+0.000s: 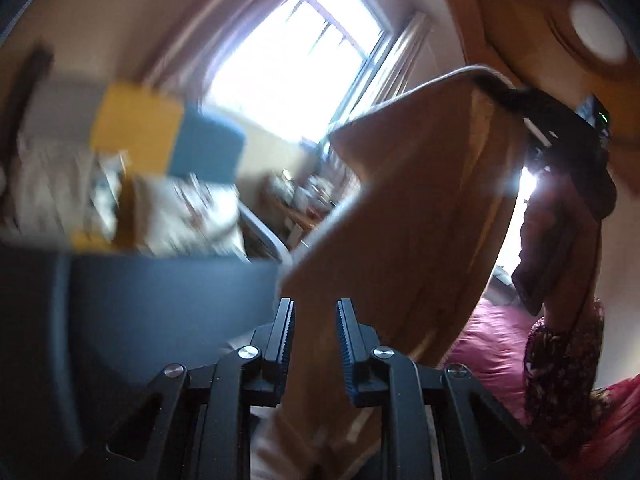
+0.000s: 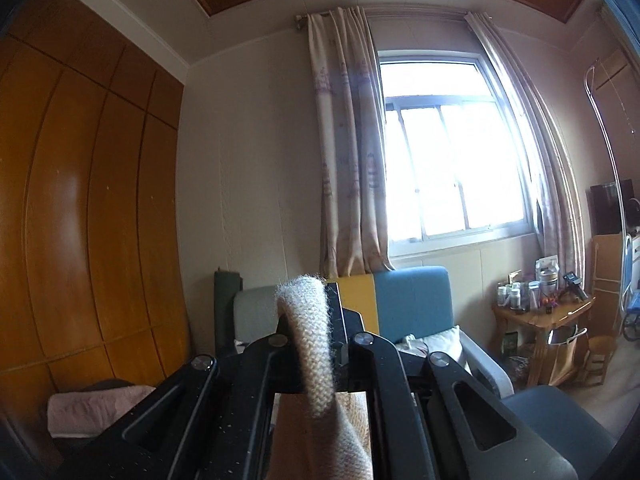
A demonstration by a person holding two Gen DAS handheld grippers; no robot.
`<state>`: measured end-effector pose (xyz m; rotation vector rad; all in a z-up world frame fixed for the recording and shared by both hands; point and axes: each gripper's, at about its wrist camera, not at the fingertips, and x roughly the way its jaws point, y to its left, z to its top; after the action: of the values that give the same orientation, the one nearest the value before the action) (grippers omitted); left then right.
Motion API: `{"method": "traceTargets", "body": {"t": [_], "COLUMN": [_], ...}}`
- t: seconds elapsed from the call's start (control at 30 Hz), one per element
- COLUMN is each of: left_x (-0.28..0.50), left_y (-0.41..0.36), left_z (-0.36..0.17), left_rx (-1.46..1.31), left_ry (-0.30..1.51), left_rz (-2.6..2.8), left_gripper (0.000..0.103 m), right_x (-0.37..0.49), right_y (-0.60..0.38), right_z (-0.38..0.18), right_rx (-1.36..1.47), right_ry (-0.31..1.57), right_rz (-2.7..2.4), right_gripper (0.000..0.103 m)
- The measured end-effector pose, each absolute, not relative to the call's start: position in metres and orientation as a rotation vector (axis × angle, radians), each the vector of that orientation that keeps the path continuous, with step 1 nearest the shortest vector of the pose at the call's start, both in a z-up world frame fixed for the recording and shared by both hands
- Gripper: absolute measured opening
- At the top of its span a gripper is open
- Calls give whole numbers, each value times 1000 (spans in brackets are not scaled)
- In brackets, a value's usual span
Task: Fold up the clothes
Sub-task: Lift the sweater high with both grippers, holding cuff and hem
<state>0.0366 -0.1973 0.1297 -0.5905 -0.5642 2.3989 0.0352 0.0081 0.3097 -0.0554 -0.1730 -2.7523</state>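
Note:
A tan knit garment (image 1: 420,220) hangs in the air in the left wrist view, held up by its top edge at the upper right. There my right gripper (image 1: 536,120) shows as a dark shape against the light. In the right wrist view my right gripper (image 2: 324,292) is shut on a rolled cream edge of the garment (image 2: 312,340), which droops back over the jaws. My left gripper (image 1: 316,316) is low beside the hanging cloth with its jaws apart. The cloth's lower part passes just behind and below its fingers (image 1: 286,328).
A yellow and blue armchair (image 2: 400,300) stands under the window (image 2: 448,160). A wooden wardrobe (image 2: 80,200) fills the left wall, with a folded pink cloth (image 2: 92,408) below it. A cluttered side table (image 2: 540,316) is on the right. Pink bedding (image 1: 492,340) and a person's patterned sleeve (image 1: 560,380) lie right.

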Motion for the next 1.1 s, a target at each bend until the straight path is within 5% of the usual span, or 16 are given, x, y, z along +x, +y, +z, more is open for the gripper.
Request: {"method": "traceTargets", "body": {"t": [0.2, 0.43, 0.77, 1.1], "left_x": [3, -25, -5, 3], "left_y": [-231, -252, -197, -204], "left_z": [126, 141, 104, 88], "left_rx": [-581, -491, -781, -679], "left_ry": [-774, -894, -828, -929], "left_rz": [2281, 2064, 1908, 1927], "left_gripper": [27, 48, 49, 49], "right_x": [49, 48, 51, 55], "right_y": [10, 9, 5, 12], "right_z": [316, 314, 312, 315], "right_rx": [-73, -55, -47, -58], "right_ry": [-150, -166, -170, -172], "right_rz": [-2751, -2744, -2740, -2747], "right_gripper": [4, 4, 4, 4]}}
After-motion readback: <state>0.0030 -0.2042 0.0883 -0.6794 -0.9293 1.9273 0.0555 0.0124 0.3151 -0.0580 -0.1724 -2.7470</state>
